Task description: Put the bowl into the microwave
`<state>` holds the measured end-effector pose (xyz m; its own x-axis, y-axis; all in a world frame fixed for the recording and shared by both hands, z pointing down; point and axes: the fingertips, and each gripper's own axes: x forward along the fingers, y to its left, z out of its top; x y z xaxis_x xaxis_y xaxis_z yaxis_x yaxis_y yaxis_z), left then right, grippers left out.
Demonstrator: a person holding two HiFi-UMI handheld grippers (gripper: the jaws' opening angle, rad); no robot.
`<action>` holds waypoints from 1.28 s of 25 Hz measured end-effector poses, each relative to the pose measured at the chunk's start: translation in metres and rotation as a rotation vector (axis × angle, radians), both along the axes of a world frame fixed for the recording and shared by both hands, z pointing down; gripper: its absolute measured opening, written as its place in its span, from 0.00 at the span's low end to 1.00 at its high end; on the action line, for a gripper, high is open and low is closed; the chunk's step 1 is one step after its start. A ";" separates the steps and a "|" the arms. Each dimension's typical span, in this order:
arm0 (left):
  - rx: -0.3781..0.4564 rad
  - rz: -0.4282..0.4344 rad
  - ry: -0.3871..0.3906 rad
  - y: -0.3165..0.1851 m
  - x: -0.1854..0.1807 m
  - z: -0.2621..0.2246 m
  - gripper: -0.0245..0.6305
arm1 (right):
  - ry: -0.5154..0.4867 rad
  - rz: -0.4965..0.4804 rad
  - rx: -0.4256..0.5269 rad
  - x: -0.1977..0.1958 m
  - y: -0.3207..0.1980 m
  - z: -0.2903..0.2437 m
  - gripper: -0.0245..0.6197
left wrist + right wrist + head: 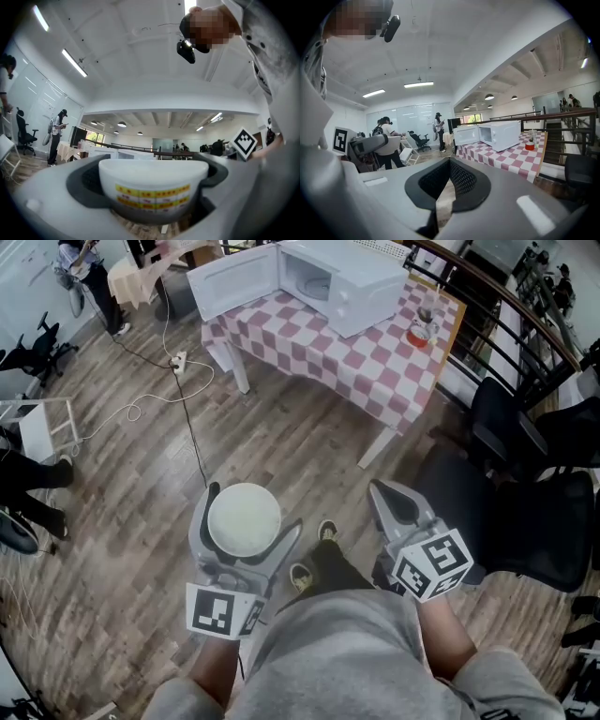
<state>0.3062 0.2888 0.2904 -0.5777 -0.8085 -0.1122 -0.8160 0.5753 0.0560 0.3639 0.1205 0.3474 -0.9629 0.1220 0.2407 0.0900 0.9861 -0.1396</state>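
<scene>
The left gripper is clamped on the round white bowl, held level over the wood-plank floor, well short of the table. The right gripper has its ribbed black pads pressed together on nothing. The job now looks like a carry, so keep that smooth, glossy bowl upright with the squeeze firm and aim for the boxy white microwave, whose door hangs wide open above the pink-checked cloth!

The white, yellow-banded bowl sits upright, clamped between jaws; the white microwave stands well apart, door open.
</scene>
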 end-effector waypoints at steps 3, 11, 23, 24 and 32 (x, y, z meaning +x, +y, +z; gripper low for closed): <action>0.000 -0.004 -0.005 0.001 -0.002 -0.003 0.87 | -0.009 0.010 0.018 -0.004 -0.001 -0.003 0.03; -0.026 -0.046 0.015 -0.006 -0.021 0.001 0.87 | -0.016 0.016 0.017 -0.022 -0.009 0.001 0.03; -0.063 -0.058 0.026 -0.047 -0.078 0.010 0.87 | -0.007 0.003 0.001 -0.085 -0.047 0.011 0.03; -0.062 -0.059 0.028 -0.052 -0.084 0.010 0.87 | -0.007 0.001 0.005 -0.091 -0.052 0.012 0.03; -0.063 -0.063 0.028 -0.091 -0.130 0.010 0.87 | -0.005 -0.005 0.019 -0.136 -0.089 0.012 0.03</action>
